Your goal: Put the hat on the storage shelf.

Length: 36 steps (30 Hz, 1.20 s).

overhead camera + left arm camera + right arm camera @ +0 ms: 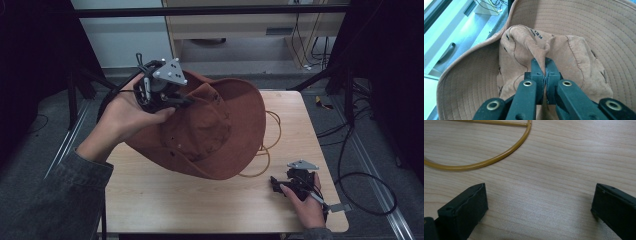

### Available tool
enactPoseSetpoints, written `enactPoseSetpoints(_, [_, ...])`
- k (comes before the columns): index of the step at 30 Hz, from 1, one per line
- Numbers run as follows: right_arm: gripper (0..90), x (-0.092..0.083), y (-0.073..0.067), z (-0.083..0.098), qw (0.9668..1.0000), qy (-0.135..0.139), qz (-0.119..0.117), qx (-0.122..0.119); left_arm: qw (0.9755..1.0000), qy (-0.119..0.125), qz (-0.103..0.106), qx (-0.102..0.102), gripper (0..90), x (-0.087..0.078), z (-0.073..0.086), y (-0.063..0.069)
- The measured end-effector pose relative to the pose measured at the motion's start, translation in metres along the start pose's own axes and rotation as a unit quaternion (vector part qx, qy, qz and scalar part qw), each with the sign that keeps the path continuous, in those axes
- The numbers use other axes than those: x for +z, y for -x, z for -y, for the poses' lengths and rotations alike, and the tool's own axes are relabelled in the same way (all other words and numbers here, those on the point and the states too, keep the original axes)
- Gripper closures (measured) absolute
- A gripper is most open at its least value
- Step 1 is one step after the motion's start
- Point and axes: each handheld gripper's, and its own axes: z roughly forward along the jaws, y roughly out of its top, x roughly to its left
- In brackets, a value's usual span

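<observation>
A person holds a gripper in each hand above a pale wooden table. The left gripper is raised over the table's far left part, and its jaws are pinched tight on a fold of a brown wide-brimmed hat. In the left gripper view, that fold of the crown rises from between the two closed fingers, with the rest of the crown spreading out to both sides of them and the stitched brim curving around beyond. The hat hangs tilted from the grip, its lower brim down near the tabletop.

The right gripper rests low by the table's near right corner, jaws spread wide with nothing between them. Bare wood lies between its fingers. A yellow cord curves across the table ahead of them, apart from both.
</observation>
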Motion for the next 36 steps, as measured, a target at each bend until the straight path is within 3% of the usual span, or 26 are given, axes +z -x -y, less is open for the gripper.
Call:
enactPoseSetpoints(5, [0.5, 0.000, 0.000, 0.000, 1.0000, -0.001, 0.000, 0.000, 1.0000, 0.000, -0.005, 0.001, 88.2, 0.003, -0.008, -0.001])
enactPoseSetpoints(12, [0.5, 0.000, 0.000, 0.000, 1.0000, 0.000, 0.000, 0.000, 1.0000, 0.004, 0.003, 0.003, 88.2, 0.012, -0.021, 0.000])
enactPoseSetpoints(15, [0.5, 0.000, 0.000, 0.000, 1.0000, 0.000, 0.000, 0.000, 0.9998, -0.001, 0.006, 0.018, 88.2, 0.019, -0.031, 0.006])
enactPoseSetpoints(19, [0.5, 0.000, 0.000, 0.000, 1.0000, 0.000, 0.000, -0.001, 0.9997, 0.004, 0.007, 0.023, 88.1, 0.027, -0.042, 0.010])
enactPoseSetpoints(36, [0.5, 0.000, 0.000, 0.000, 1.0000, 0.000, 0.000, 0.000, 0.9986, 0.001, 0.010, 0.052, 88.1, 0.050, -0.069, 0.009])
